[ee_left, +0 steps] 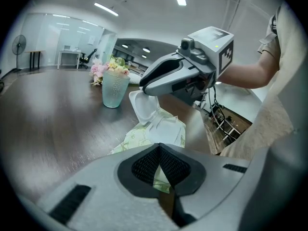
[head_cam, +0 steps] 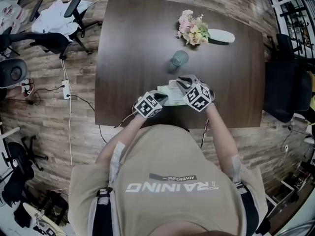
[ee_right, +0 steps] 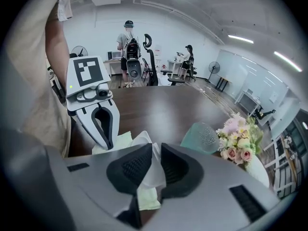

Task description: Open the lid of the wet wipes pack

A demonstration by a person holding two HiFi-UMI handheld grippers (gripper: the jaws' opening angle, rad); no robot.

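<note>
On woodgrain table (head_cam: pixel 128 43), floppy pack (ee_left: pixel 161 134), rounded lid (ee_left: pixel 140 106)

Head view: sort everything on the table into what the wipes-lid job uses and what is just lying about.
In use: wet wipes pack, its edge pinched by the left tool; lid, lifted up in the right tool.
Lying about: teal glass; flowers.
</note>
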